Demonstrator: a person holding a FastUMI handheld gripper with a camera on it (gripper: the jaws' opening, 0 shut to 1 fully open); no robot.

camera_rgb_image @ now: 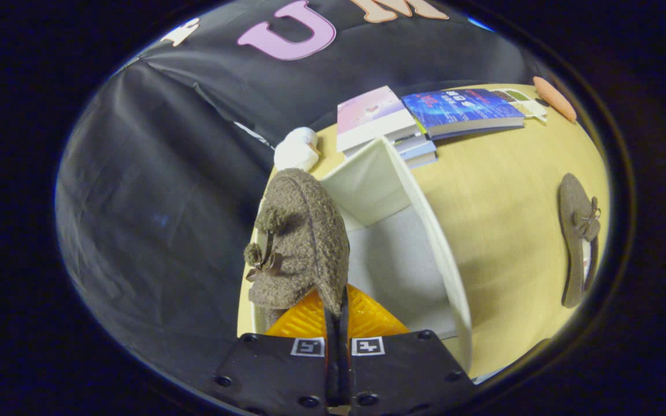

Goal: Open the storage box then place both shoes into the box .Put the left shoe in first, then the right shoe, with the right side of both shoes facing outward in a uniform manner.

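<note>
Nearest to me, the gripper [337, 323] has its fingers pressed close together, pinching the thin edge of a fuzzy brown shoe [298, 242]. The shoe hangs from them with its little pompom bow turned toward the black cloth wall, and it sits over the near corner of the storage box [425, 231]. The box is white, its top is open, and its pale bottom looks bare from here. It stands on the tan surface [500, 219], just ahead of the fingers.

So the box seems to be opened already, and the first shoe is on its way in. I take this to be the left shoe, though I cannot confirm which foot it fits. The next move calls for lowering it along the box wall, keeping it on its side, then letting go.

Further out, the other shoe [578, 237] lies flat on the surface, well apart from the box. Beyond the box sit a white plush toy [296, 148] and a stack of books [420, 118].
</note>
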